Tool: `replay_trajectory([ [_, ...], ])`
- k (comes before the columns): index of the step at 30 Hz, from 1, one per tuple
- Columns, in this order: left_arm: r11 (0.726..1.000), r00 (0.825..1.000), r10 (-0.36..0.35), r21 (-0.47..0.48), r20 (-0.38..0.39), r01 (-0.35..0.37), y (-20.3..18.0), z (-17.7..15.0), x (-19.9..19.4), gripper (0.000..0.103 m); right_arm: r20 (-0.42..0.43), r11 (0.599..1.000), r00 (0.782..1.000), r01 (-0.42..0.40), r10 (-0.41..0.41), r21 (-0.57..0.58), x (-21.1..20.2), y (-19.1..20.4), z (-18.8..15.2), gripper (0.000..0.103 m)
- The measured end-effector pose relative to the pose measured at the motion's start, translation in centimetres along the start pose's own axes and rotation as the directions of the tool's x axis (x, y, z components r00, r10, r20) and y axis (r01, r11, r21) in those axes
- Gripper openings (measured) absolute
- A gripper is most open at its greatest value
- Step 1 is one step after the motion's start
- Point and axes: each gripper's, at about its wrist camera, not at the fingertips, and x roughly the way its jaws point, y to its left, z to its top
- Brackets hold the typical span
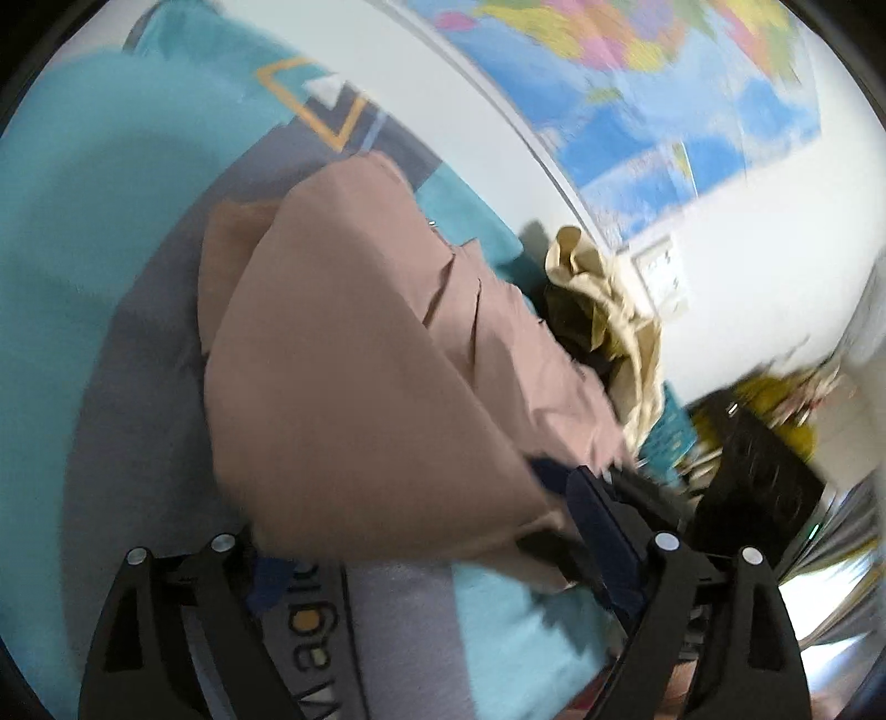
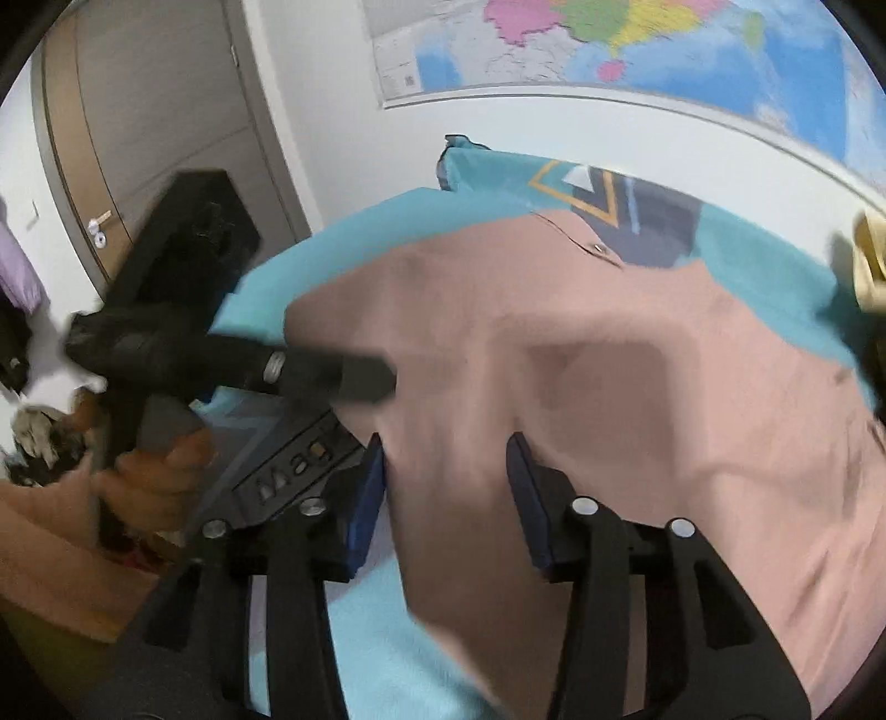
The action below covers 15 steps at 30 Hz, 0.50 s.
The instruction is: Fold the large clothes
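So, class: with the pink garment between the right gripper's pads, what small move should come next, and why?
Probably close the right gripper on the pink garment: the cloth lies between its pads with a visible gap, so it seems not yet gripped. The left gripper is open too.

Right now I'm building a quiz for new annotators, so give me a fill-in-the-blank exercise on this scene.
1. The garment being folded is ____ in colour.
2. It lies on a ____ bedspread.
3. The poster on the wall is a ____.
4. The right gripper's pads are ____ in colour.

Missing words: pink; teal; map; blue
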Motion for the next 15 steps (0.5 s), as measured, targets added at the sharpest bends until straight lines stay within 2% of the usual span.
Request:
replay_trajectory([
  [4, 1.000, 1.000, 0.000, 0.013, 0.015, 0.000, -0.7, -0.1, 0.2, 0.089, 0.050, 0.984, 0.995, -0.097, 0.090, 0.149, -4.0, -2.8, -2.5, 0.055],
  [7, 0.999, 1.000, 0.011, 0.032, -0.002, -0.011, -1.6, 0.4, 1.4, 0.091, 0.107, 0.929, 0.979, -0.200, 0.175, 0.312, -7.8, -5.7, -6.4, 0.062],
  [11, 0.994, 0.998, 0.061, 0.093, -0.035, -0.058, -2.9, 1.2, 3.8, 0.091, 0.152, 0.828, 0.977, -0.206, 0.148, 0.521, -11.5, -9.0, -11.8, 0.066],
  [12, 0.992, 0.997, 0.071, 0.108, -0.037, -0.067, -3.1, 1.4, 4.3, 0.092, 0.159, 0.793, 0.980, -0.192, 0.121, 0.578, -12.5, -9.8, -13.6, 0.066],
  [15, 0.980, 0.993, 0.109, 0.170, -0.037, -0.101, -3.8, 1.7, 5.3, 0.093, 0.149, 0.735, 0.989, -0.116, 0.021, 0.668, -14.7, -10.9, -16.7, 0.069],
])
